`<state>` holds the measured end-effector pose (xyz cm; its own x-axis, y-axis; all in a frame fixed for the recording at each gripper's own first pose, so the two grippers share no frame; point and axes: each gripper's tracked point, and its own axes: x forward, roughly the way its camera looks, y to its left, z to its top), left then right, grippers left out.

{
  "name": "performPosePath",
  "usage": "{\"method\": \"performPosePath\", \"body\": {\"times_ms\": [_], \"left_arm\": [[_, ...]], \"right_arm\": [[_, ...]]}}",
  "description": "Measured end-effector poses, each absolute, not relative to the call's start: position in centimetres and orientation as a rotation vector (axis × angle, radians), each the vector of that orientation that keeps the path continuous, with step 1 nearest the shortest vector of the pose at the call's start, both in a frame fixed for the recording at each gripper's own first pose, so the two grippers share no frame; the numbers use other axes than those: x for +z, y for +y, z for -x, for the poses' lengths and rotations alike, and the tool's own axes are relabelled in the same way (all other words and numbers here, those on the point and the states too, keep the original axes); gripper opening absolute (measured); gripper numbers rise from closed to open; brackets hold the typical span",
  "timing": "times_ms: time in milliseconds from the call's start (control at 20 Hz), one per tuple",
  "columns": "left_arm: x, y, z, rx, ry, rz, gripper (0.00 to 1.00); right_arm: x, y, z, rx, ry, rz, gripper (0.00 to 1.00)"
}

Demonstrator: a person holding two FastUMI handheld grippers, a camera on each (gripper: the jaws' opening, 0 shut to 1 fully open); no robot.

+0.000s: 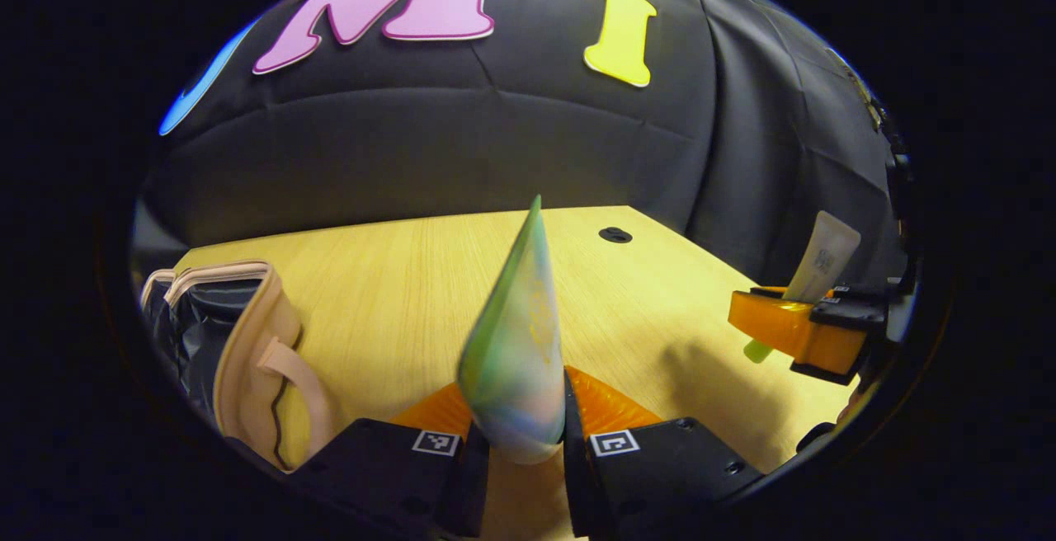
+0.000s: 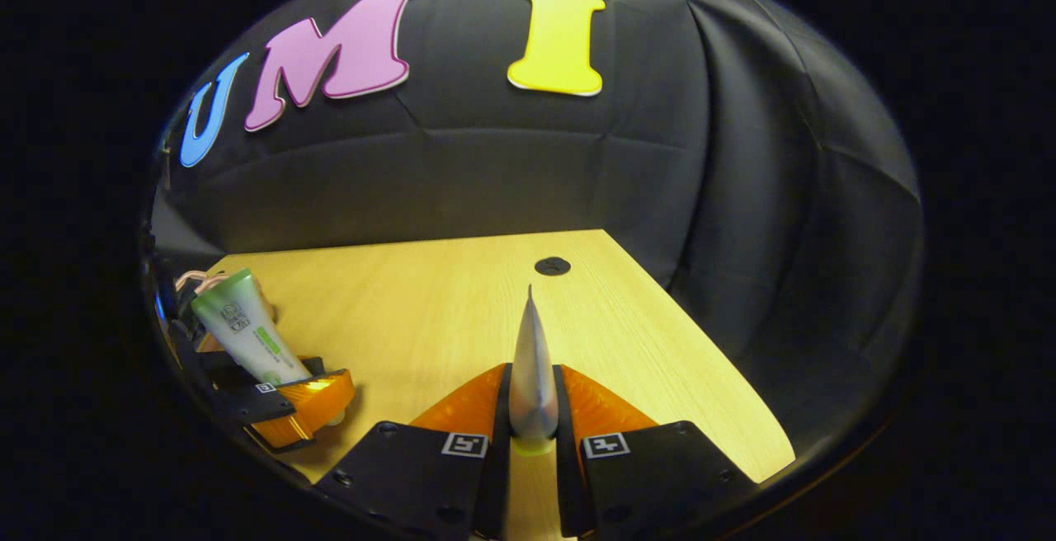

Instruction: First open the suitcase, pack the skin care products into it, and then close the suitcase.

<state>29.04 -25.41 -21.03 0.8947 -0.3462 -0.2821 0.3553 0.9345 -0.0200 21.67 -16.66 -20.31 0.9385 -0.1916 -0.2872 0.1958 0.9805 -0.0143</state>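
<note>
Your left gripper (image 1: 521, 442): jaws clamped on a green tube (image 1: 516, 351), long axis pointing up-frame; open suitcase (image 1: 239, 351) at lower left of the left gripper view, so this hand is nearer; your right gripper (image 2: 532, 434): jaws pinching a pale tube (image 2: 532, 376) edge-on; the right gripper view gives the green tube's printed face (image 2: 247, 343)

A pale wooden bench (image 1: 396, 294) with visible grain. A small dark round hole (image 1: 615, 235) sits near its far corner. Black cloth wall (image 1: 462, 153) behind.
</note>
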Motion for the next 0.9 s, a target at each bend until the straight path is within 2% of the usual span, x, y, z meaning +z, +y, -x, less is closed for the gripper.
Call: {"method": "performPosePath", "body": {"times_ms": [50,100,150,250,450,600,700,750,900], "left_arm": [[-19.6,-24.5,-28.1,-0.365,0.272,-0.031,0.40],[-18.1,-23.4,-27.2,-0.361,0.256,-0.027,0.46],[-16.4,-22.1,-26.1,-0.356,0.245,-0.014,0.43],[-13.2,-18.6,-23.9,-0.329,0.238,0.027,0.43],[-10.0,-8.6,-20.6,-0.233,0.298,0.045,0.43],[-11.5,-0.5,-20.4,-0.160,0.397,-0.008,0.42],[-14.3,3.6,-21.2,-0.151,0.514,-0.060,0.42],[-15.9,5.0,-21.7,-0.152,0.573,-0.077,0.46],[-19.9,7.2,-23.4,-0.177,0.728,-0.086,0.40]], "right_arm": [[-19.3,-15.6,-20.6,-0.189,0.290,-0.015,0.27],[-18.1,-14.6,-19.3,-0.180,0.288,-0.013,0.27],[-16.8,-13.4,-18.4,-0.168,0.277,-0.010,0.27],[-14.2,-10.9,-16.1,-0.130,0.260,0.010,0.27],[-9.4,-5.3,-12.2,-0.042,0.235,0.073,0.27],[-7.3,-1.1,-10.4,0.016,0.241,0.060,0.27],[-6.2,1.8,-9.6,0.060,0.237,0.060,0.27],[-5.8,3.2,-9.4,0.081,0.231,0.067,0.27],[-4.8,7.4,-8.8,0.150,0.218,0.068,0.27]]}}
